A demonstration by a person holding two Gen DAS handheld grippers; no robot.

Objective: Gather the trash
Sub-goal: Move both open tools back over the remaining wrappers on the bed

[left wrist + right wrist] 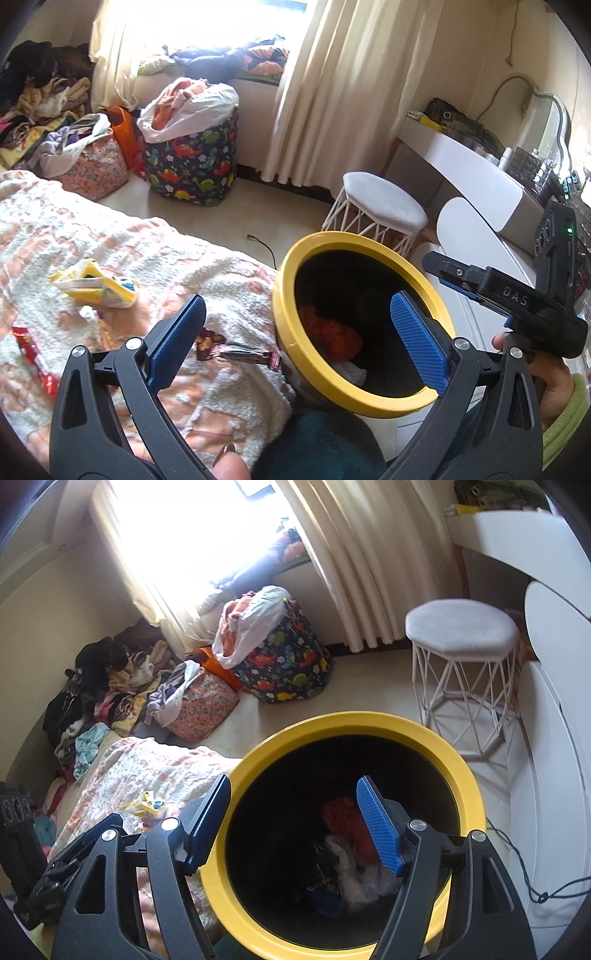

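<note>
Right wrist: both grippers' fingers [376, 830] spread, seemingly empty, over bin [332, 725].

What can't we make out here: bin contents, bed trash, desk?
- Bin bottom: dark in both views; right wrist shows orange and white scraps, the rest unreadable, partly behind the right gripper finger.
- Red wrapper: cut off by the left wrist frame's edge.
- Brown wrapper: print too small; one end behind the bin rim.
- Desk items: small, warped at the fisheye edge.
</note>
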